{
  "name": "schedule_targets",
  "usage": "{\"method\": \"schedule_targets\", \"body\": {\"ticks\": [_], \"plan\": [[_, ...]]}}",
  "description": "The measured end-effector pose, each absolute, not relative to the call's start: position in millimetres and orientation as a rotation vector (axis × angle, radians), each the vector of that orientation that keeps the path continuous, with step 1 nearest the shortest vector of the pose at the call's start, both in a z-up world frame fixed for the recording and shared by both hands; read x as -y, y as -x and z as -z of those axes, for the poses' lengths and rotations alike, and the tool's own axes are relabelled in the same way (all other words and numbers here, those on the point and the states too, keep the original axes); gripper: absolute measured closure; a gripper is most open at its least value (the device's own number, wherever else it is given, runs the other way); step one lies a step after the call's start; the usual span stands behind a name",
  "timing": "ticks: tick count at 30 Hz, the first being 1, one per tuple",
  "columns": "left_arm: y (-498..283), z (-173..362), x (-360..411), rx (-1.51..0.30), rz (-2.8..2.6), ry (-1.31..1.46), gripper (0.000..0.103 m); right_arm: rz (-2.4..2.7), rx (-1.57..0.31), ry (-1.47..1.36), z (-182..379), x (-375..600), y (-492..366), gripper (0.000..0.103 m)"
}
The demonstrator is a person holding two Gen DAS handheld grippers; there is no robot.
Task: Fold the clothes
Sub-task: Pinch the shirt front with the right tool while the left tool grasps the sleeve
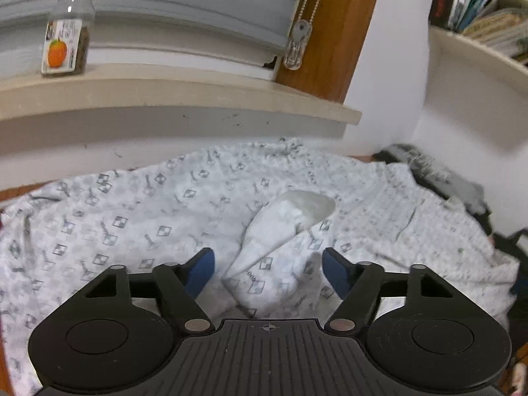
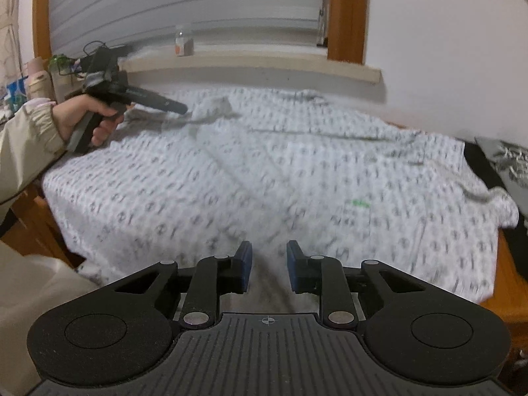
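While the shirt (image 2: 264,171) lies mostly flat, one sleeve (image 1: 280,227) turned in, left gripper (image 1: 268,264) spread, right gripper (image 2: 269,265) narrowed on nothing, folding barely begun.

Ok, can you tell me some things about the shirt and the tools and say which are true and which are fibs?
1. The left tool is open over the patterned shirt. True.
2. The jar on the windowsill has a banana on its label. False: an orange.
3. The shirt is folded into a neat small square. False: it lies spread out.
4. The right tool has a gap between its pads. True.
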State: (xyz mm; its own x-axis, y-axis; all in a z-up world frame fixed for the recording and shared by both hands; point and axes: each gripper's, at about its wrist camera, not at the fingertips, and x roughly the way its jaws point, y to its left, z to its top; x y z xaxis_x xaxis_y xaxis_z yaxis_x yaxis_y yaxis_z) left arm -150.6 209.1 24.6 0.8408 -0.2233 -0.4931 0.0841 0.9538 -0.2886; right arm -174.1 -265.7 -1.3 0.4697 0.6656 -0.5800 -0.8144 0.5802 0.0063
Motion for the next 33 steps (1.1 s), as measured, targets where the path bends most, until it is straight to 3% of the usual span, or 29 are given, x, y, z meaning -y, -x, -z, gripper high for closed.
{"method": "schedule_targets", "body": {"ticks": [12,13,15,17,20,22,25,31,32,33], "plan": [[144.5,-19.9,-215.8,-0.598,0.160,0.314,0.037,-0.848,-0.604,0.449,28.7,231.9,206.1,0.078],[144.8,-20.2,-215.6,-0.597,0.160,0.312,0.037,-0.832,-0.596,0.480,31.0,229.4,205.6,0.088],[145.4,-20.9,-215.2,-0.594,0.160,0.311,0.045,-0.818,-0.583,0.521,32.5,228.0,203.6,0.100],[147.2,-21.6,-216.6,-0.578,0.159,0.320,0.050,-0.824,-0.580,0.514,27.9,233.2,200.2,0.100],[154.1,-25.3,-220.9,-0.549,0.157,0.335,0.072,-0.835,-0.575,0.468,12.3,247.6,198.5,0.101],[160.7,-29.0,-224.6,-0.528,0.156,0.345,0.075,-0.843,-0.571,0.443,-4.0,261.2,201.4,0.101],[171.9,-36.2,-230.1,-0.494,0.155,0.357,0.093,-0.841,-0.561,0.412,-29.6,280.5,211.8,0.101],[191.9,-54.9,-238.8,-0.459,0.123,0.362,0.093,-0.888,-0.626,0.407,-44.0,301.7,224.9,0.101],[189.8,-55.2,-237.2,-0.476,0.128,0.361,0.084,-0.907,-0.636,0.398,-38.8,302.3,224.4,0.101],[187.8,-55.6,-235.5,-0.492,0.133,0.360,0.065,-0.907,-0.642,0.391,-35.4,301.6,223.1,0.100]]}}
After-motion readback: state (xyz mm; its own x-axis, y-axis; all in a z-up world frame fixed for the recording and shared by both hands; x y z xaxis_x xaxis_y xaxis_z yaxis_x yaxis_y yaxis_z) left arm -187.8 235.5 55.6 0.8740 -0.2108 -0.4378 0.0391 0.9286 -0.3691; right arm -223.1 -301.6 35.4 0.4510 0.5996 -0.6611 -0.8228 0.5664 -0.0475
